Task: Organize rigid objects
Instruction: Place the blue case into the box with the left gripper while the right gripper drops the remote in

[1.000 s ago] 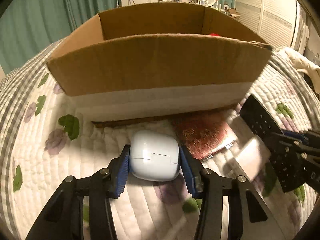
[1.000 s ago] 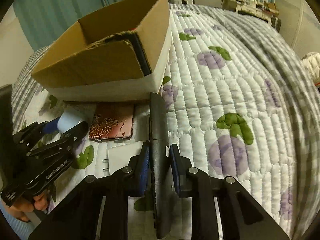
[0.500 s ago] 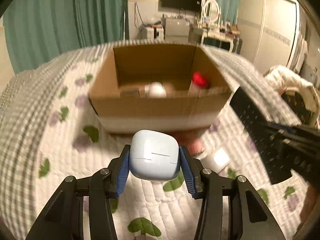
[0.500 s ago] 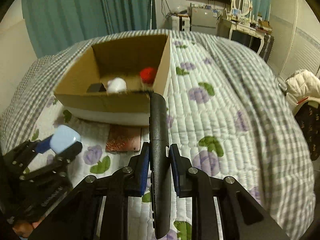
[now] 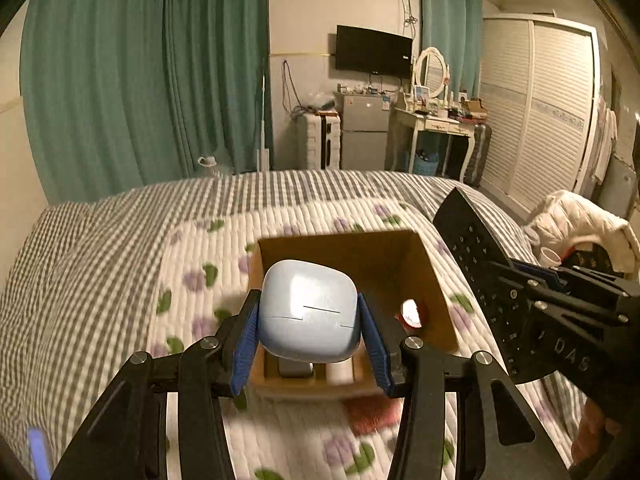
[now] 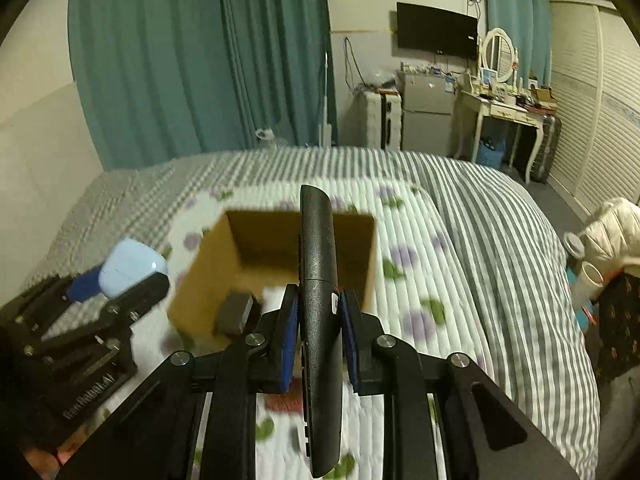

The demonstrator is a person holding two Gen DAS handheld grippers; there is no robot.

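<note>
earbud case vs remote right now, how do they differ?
Shape: the earbud case is short and rounded; the remote is long and slim.
Colour: the case is pale blue, the remote black.
Holder: the left gripper clamps the case by its sides; the right gripper clamps the remote partway along, its far end sticking well past the fingers.
Shared: both are lifted above the bed, near the cardboard box.

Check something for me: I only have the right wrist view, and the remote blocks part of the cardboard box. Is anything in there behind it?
Observer: Yes. The left wrist view shows a red-topped item inside the cardboard box, near its right wall, where the remote blocks you.
Operator: And the left hand-held gripper's grip?
Observer: The left hand-held gripper has both blue pads pressed against opposite sides of the earbud case.
</note>
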